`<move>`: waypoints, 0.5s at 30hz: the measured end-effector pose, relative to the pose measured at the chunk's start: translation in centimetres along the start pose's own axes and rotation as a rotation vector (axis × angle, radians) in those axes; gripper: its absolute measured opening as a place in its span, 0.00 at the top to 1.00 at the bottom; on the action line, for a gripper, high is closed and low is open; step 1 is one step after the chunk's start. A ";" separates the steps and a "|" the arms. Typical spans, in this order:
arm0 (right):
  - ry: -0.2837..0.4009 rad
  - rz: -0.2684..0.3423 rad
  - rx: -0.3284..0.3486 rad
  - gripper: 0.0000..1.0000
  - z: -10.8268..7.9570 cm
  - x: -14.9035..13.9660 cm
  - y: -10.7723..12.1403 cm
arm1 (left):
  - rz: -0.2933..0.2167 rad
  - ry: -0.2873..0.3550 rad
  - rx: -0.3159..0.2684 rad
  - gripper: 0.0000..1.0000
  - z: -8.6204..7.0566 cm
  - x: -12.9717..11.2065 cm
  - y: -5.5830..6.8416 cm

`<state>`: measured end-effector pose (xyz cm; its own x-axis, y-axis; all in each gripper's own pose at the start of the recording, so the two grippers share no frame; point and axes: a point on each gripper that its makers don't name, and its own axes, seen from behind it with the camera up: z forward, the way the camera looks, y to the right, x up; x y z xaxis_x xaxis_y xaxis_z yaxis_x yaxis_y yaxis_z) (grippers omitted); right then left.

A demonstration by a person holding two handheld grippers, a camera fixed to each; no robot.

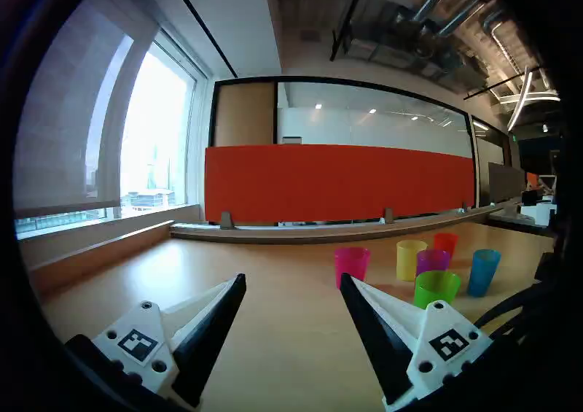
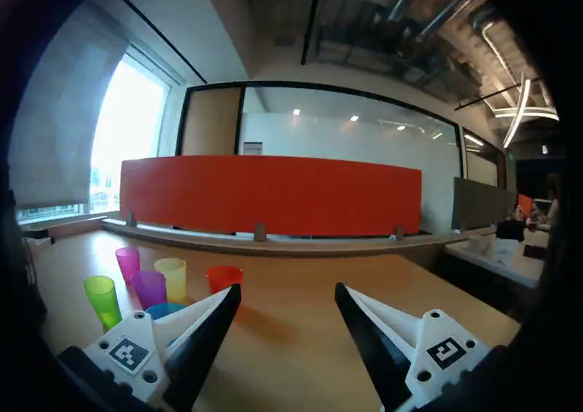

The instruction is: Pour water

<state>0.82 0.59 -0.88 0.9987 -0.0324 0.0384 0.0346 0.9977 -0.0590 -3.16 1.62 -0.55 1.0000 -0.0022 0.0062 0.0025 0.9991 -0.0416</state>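
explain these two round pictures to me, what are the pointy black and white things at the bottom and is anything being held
There is no robot arm: a person holds a two-finger gripper in each hand, and a wide-angle camera rides on each, looking forward. One picture comes from the left gripper, the other from the right gripper; the pointy parts are each gripper's own two fingers. Both are open, holding nothing. Ahead is a wooden table with six plastic cups close together: pink cup, yellow cup, purple cup, red cup, blue cup, green cup. A red divider panel stands behind it. Whether any cup holds water is too hard to tell.
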 end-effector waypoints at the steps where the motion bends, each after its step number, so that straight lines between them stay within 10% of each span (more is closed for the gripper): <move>1: 0.002 0.010 0.002 0.00 0.0 -0.2 0.0 | 0.000 0.000 0.000 0.04 0.0 0.0 0.0; 15: 0.026 0.031 0.009 0.00 0.3 -1.7 0.4 | 0.000 0.000 0.001 0.04 0.0 0.0 0.0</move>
<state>-0.90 1.03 -0.69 0.9999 -0.0026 0.0103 0.0031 0.9987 -0.0506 -3.16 1.61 -0.50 1.0000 -0.0022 0.0061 0.0025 0.9992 -0.0409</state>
